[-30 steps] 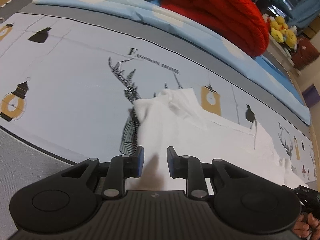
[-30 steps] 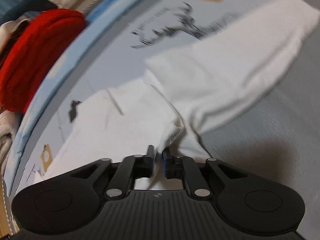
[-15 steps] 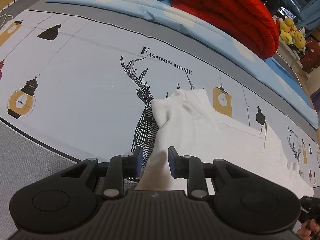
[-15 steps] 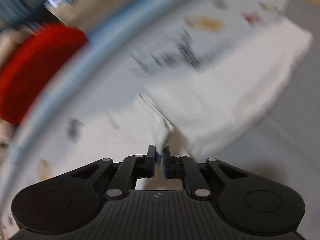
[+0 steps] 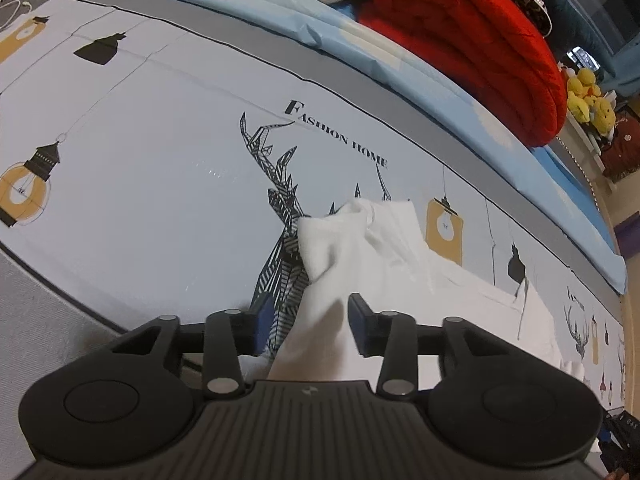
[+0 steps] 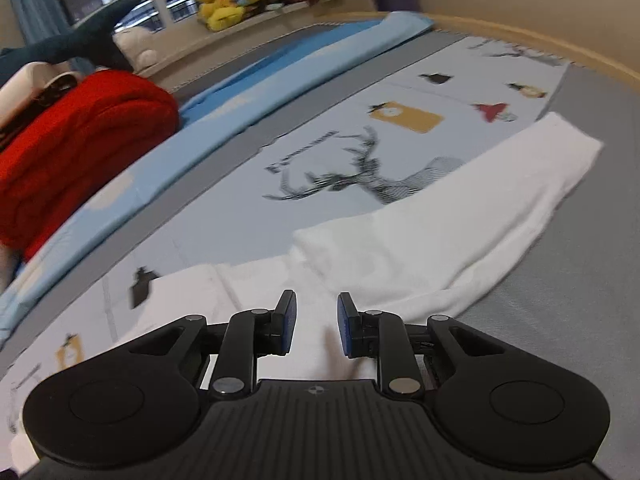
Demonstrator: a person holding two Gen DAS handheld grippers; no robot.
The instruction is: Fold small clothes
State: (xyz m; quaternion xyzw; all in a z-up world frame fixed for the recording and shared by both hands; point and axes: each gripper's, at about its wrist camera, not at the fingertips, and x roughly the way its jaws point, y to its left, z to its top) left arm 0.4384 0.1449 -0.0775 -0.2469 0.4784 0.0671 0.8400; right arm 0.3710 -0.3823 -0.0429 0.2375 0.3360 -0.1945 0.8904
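A small white garment (image 5: 384,264) lies on the printed mat (image 5: 160,152). In the left wrist view its sleeve end is folded over and runs down between the fingers of my left gripper (image 5: 310,320), which is open and not closed on the cloth. In the right wrist view the white garment (image 6: 440,220) lies with one long part stretching to the far right onto the grey surface. My right gripper (image 6: 316,328) is open just above the garment's near part, holding nothing.
A rolled red blanket (image 5: 472,40) and a light blue sheet (image 5: 280,20) lie along the far side of the mat. Yellow plush toys (image 6: 224,0) sit on the window ledge. Grey carpet (image 6: 560,300) borders the mat.
My right gripper has opened and let go of the white cloth fold, and its view has swung up. My left gripper has opened wider as the sleeve slid between its fingers.
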